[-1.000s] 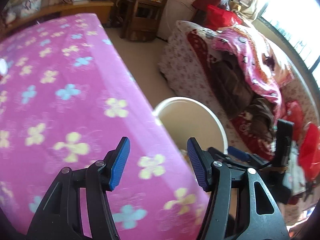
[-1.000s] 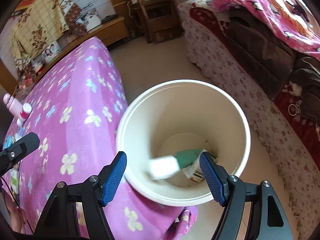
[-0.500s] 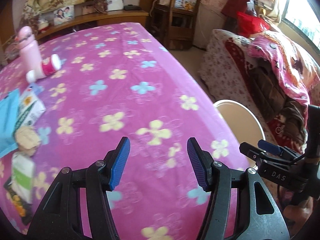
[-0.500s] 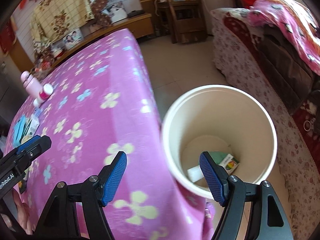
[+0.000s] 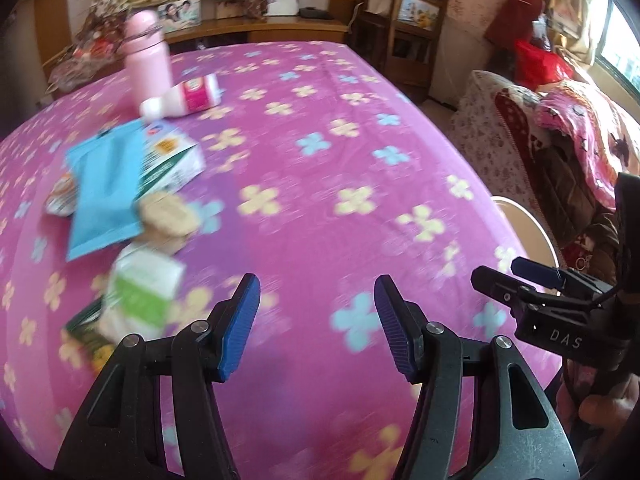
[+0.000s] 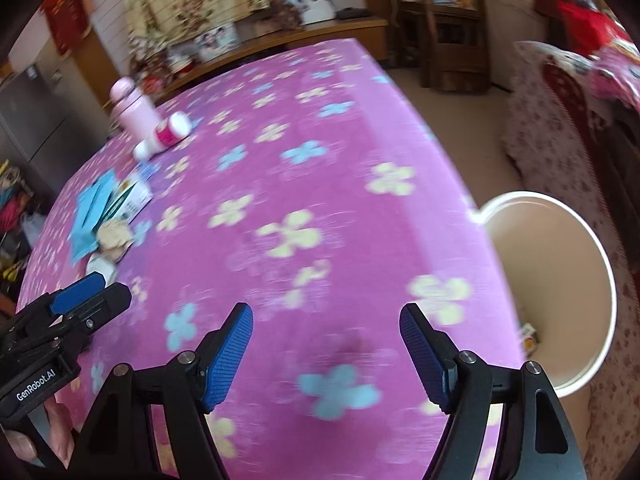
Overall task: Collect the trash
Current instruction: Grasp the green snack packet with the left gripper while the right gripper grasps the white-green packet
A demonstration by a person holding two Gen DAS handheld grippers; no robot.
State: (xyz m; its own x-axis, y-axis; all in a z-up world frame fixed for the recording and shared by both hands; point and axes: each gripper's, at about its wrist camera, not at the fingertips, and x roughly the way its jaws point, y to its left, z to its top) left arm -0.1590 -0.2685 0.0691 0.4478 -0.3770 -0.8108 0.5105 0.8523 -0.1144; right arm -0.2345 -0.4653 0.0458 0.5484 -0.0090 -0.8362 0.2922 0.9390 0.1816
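Trash lies in a heap at the left of the pink flowered table (image 5: 320, 184): a blue packet (image 5: 104, 184), a white and green carton (image 5: 168, 160), a crumpled beige wrapper (image 5: 168, 216), a white and green pack (image 5: 144, 292) and a toppled small bottle (image 5: 188, 98). My left gripper (image 5: 318, 312) hangs open and empty over the cloth, right of the heap. The right gripper (image 6: 326, 344) is open and empty above the table's near side. A cream bin (image 6: 560, 280) stands on the floor past the table's right edge, with a carton low inside.
An upright pink flask (image 5: 146, 56) stands behind the toppled bottle. A sofa piled with blankets (image 5: 560, 132) lies right of the bin. A wooden sideboard (image 5: 256, 28) and a chair (image 5: 404, 32) are beyond the table. A hand shows under each gripper.
Both grippers have swung left, away from the bin and over the table. The trash heap has come into view. Neither gripper's jaws have changed.
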